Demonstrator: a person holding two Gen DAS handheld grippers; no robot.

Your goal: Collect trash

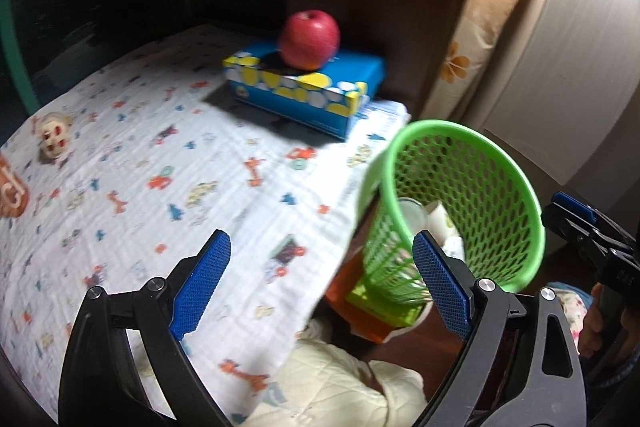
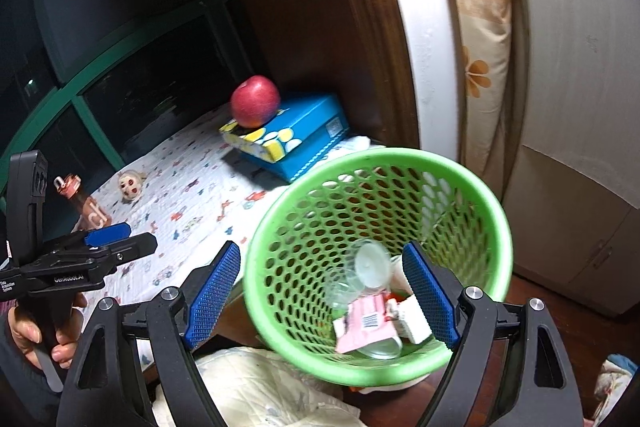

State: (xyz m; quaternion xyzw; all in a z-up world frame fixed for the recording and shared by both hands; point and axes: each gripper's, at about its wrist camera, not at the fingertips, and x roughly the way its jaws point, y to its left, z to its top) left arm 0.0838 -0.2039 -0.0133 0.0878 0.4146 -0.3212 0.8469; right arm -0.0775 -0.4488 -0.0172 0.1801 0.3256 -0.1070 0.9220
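Both grippers, left (image 1: 322, 283) and right (image 2: 322, 291), have ribbed blue fingers apart and empty, while the round green mesh basket (image 2: 476, 195), holding crumpled trash (image 2: 368, 323), stands off the bench's near corner.

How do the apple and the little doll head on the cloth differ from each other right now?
The apple is red, smooth and perched on the blue tissue box; the doll head is pale, smaller in view and lies directly on the patterned cloth. The apple sits near the wall, the doll head toward the window side. Both are outside the green basket.
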